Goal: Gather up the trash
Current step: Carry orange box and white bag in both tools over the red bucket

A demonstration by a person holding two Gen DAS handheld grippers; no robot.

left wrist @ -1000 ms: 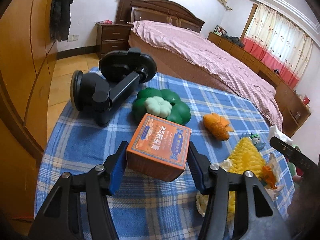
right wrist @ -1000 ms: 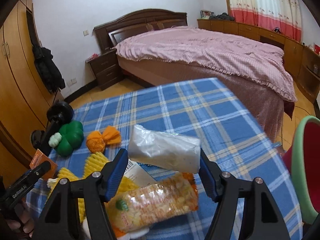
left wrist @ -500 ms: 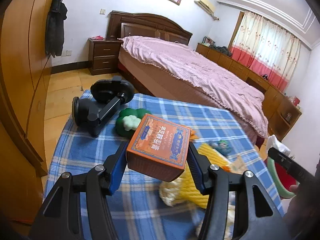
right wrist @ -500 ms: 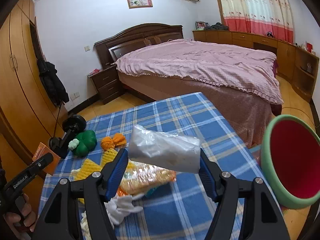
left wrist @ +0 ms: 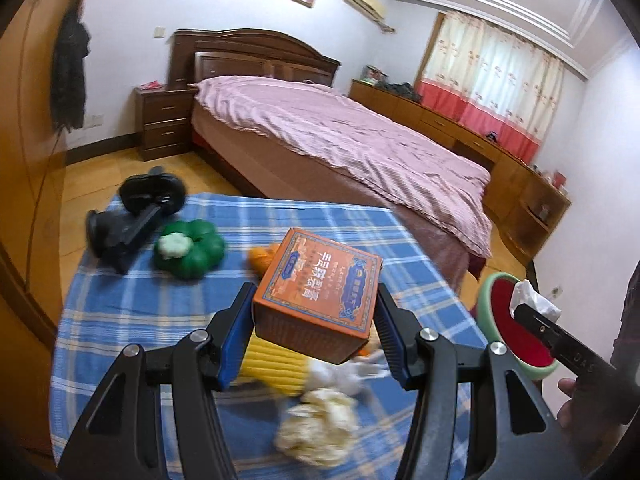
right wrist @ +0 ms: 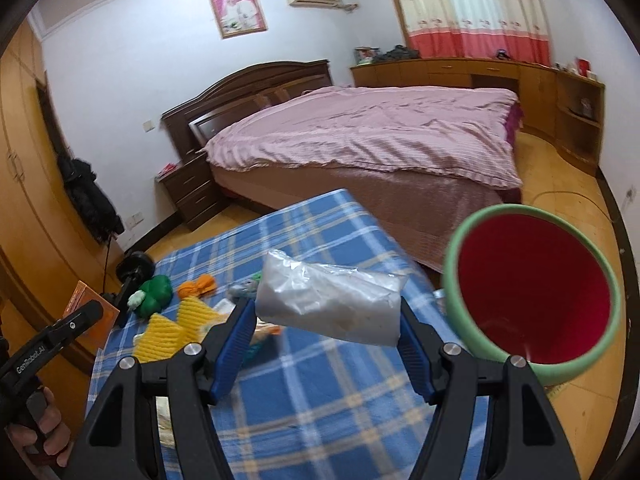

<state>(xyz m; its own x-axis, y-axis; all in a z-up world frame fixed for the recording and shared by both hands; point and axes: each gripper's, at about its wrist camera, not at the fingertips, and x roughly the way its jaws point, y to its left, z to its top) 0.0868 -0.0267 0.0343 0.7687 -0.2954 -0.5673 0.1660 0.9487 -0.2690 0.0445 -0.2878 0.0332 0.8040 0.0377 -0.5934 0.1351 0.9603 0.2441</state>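
Note:
My left gripper (left wrist: 314, 326) is shut on an orange cardboard box (left wrist: 318, 294) and holds it up over the blue plaid table (left wrist: 120, 320). My right gripper (right wrist: 326, 330) is shut on a crumpled clear plastic bag (right wrist: 328, 304), raised above the table's right edge (right wrist: 320, 392). A red bin with a green rim (right wrist: 534, 292) stands on the floor just right of the bag; in the left wrist view the bin (left wrist: 516, 330) shows behind the right gripper's finger. Yellow foam netting (left wrist: 276, 368) and a crumpled white wad (left wrist: 316, 436) lie on the table below the box.
A black phone holder (left wrist: 132, 220), a green flower toy (left wrist: 188, 248) and an orange piece (left wrist: 260, 258) lie at the table's far left. A bed with a pink cover (right wrist: 380, 140) stands beyond the table. A wooden wardrobe (right wrist: 24, 200) lines the left.
Both grippers have risen and swung right with their loads. The red bin has come into full view beside the bag, and the table items have slid left and lower.

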